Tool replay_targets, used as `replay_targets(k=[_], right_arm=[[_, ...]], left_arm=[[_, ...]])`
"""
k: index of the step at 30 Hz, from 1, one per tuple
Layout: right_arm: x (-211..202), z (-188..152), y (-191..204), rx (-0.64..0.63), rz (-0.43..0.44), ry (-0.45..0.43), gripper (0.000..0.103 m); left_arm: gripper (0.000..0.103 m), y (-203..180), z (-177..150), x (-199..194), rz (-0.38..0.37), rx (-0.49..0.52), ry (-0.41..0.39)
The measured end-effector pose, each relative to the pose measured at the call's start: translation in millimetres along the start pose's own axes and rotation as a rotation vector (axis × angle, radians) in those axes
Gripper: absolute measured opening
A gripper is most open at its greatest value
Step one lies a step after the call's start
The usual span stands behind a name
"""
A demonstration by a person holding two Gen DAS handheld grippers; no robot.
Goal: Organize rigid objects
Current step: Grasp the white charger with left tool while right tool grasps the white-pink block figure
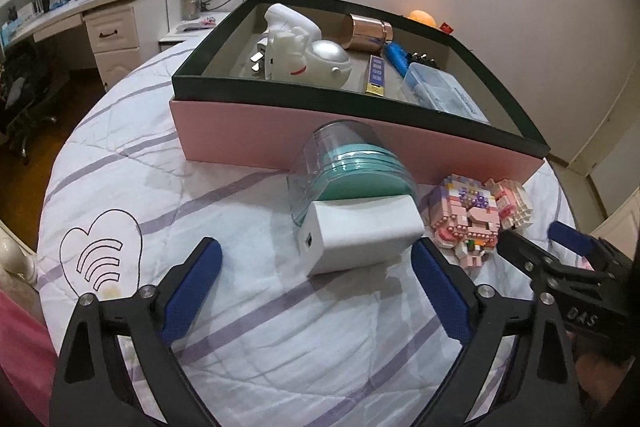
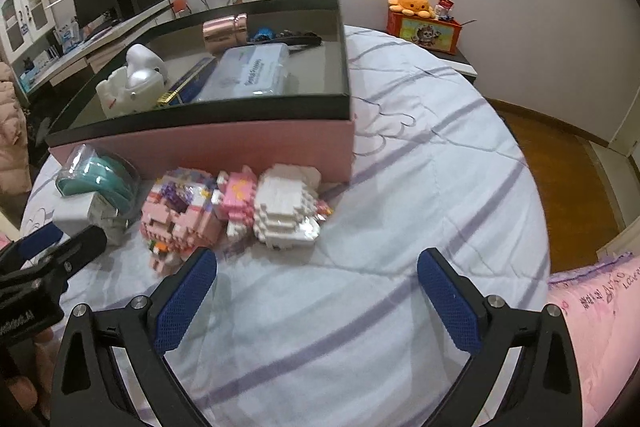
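Heads up, a few ways this can go sideways imo. Your left gripper [image 1: 316, 283] is wide apart w/ nothing in it, lined up on the white-based gadget [image 1: 360, 239] w/ the clear dome and teal insert [image 1: 352, 163]. Looks like the base sits just ahead of the tips, roughly centred btwn the blue pads [image 1: 192, 291], near but not touching as far as I can tell. Problem: it's lying tilted on a soft quilt [image 1: 240, 327], dome leaning toward the pink wall of the box [image 1: 256, 135]. Close on the smooth white block off-centre and it'll prob twist or squirt out. Grab the clear dome instead and it may just slip or pop loose, can't tell how it's attached.

Other worry is the pink brick figure [image 1: 468, 223] just beside the gadget on its right. It's a block build, so bump it w/ the right-hand finger of that gripper and bits could come off.

Your right gripper [image 2: 316, 291] is also spread apart and empty, hovering over bare quilt. The pink figure is ahead and to its left, the white brick figure [image 2: 284, 211] almost straight ahead, both near the box wall. The 2 grippers are close together there, so watch they don't clash.

Box already has stuff inside, incl. a white astronaut-ish toy [image 1: 296, 47] and a rose-gold cylinder [image 1: 368, 31], so pick a free spot.
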State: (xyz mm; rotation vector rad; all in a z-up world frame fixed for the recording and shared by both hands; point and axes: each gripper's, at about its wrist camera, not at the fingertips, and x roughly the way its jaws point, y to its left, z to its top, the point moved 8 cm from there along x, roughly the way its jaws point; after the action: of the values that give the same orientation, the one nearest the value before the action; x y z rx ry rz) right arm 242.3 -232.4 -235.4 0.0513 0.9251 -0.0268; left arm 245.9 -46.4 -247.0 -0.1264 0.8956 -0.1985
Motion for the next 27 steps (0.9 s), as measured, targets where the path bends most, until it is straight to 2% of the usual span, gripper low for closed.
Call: replay_targets(k=[6,8,9,10,11,12,13,14,17,20,22,24,26,27], right_arm=[[11,8,3,-0.012,0.011,0.004,0.090],[15,8,5,-0.021,0.013,0.006,0.089],[15,9,7,-0.028,0.014,0.001,0.086],[14,9,8,-0.031,0.018,-0.002,0.076],[13,10,9,-0.033,0.023,-0.008,0.071],[11,10,8,-0.033,0.022,-0.011,0.060],[10,10,8,-0.031,0.026,-0.012,0.056],[9,10,8,-0.029,0.033,-0.010,0.054],[6,6,6,-0.022,0.040,-0.011,0.054],[1,2,6,-0.014,0.047,-0.014,0.054],[0,0,6,-0.014,0.045,-0.012,0.054],[0,-1,6,-0.012,0.042,-0.012,0.054],[0,0,6,-0.009,0.041,-0.008,0.054],[-1,0,7,-0.011,0.039,-0.007,0.054]], left_arm=[[0.095,-2,0,0,0.006,-0.003,0.001],[0.097,-1,0,1,0.012,-0.006,0.006],[0.097,-2,0,1,0.016,-0.003,0.006],[0.095,-3,0,0,0.018,0.002,0.003],[0.087,-5,0,-1,0.007,0.006,-0.001],[0.082,-7,-1,-3,-0.018,0.006,-0.002],[0.070,-10,-2,-4,-0.037,0.008,-0.001],[0.060,-13,-3,-6,-0.043,0.019,0.002],[0.046,-13,-9,-5,-0.030,0.045,0.012],[0.042,-6,-10,-8,-0.049,0.018,0.019],[0.043,-7,-9,-6,-0.041,0.025,0.032],[0.056,-12,-6,-4,-0.022,0.044,0.038],[0.089,-16,-5,-6,-0.037,0.035,0.032],[0.093,-18,-3,-9,-0.044,0.024,0.021]])
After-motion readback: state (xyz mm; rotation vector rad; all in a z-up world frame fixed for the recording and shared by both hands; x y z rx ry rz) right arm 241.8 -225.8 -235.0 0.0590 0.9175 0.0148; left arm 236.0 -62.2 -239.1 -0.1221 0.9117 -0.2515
